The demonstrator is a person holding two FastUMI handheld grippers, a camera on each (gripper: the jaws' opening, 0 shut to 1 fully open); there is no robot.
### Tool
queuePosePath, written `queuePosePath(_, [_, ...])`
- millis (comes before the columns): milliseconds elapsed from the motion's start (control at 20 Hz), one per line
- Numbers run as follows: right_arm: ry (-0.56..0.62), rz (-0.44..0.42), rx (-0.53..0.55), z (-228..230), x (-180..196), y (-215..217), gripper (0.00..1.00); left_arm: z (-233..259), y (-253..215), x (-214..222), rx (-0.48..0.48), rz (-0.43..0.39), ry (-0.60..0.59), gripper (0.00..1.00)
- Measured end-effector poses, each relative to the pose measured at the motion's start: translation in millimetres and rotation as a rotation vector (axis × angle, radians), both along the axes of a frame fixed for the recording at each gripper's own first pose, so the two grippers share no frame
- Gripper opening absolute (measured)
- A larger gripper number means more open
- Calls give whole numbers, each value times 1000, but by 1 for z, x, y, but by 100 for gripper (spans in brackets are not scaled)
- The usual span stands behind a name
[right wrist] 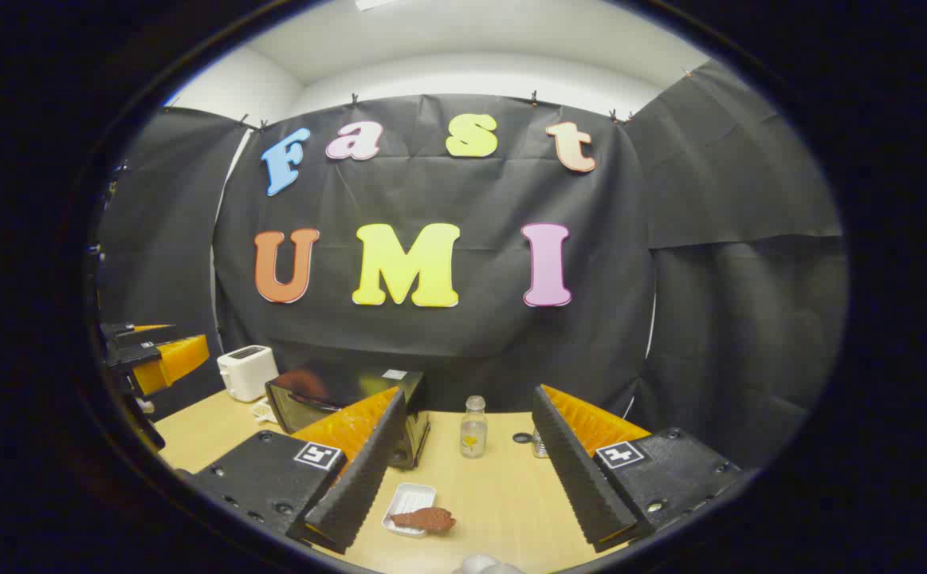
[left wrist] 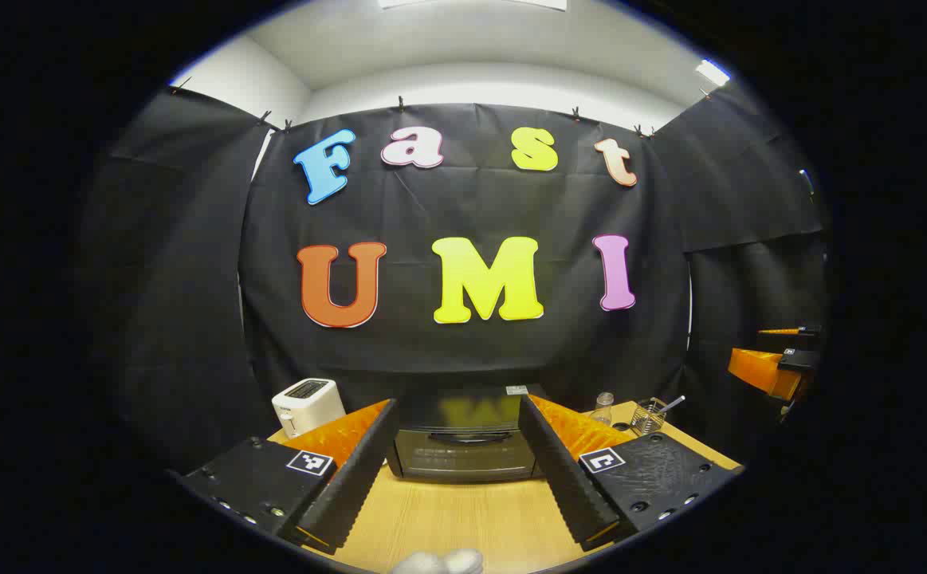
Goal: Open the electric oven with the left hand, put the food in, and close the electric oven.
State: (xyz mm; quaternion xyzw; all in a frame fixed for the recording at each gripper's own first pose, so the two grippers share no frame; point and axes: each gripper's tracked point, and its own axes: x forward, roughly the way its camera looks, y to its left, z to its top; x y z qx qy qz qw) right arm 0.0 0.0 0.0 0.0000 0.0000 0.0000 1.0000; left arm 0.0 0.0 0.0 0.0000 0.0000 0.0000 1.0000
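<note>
The black electric oven stands at the back of the wooden table with its door closed and a dark handle across the front. My left gripper hangs open above the table, its fingers framing the oven from a distance. In the right gripper view the oven sits to the left, partly behind my left finger. A brown piece of food lies on a small white tray on the table between the open fingers of my right gripper. The left gripper appears far left there.
A white toaster stands left of the oven. A small glass bottle with yellow contents, a dark ring and a wire holder sit to the oven's right. The other gripper hovers at the right edge.
</note>
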Motion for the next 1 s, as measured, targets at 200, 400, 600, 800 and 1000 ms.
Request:
queuePosePath(200, [3, -13, -13, -2, -8, -4, 96, -6, -6, 2, 0, -19, 11, 96])
queuePosePath(400, [8, -27, -15, -2, -13, -11, 96, -12, -15, 13, -1, -40, 6, 96])
queuePosePath(600, [29, -44, -6, -6, -20, -18, 100, -25, -21, 40, 2, -61, 18, 96])
queuePosePath(800, [54, -71, -13, -9, -26, -27, 96, -46, -27, 84, -8, -74, 44, 96])
queuePosePath(1000, [93, -97, -22, -16, -31, -35, 100, -78, -29, 135, -46, -75, 113, 96])
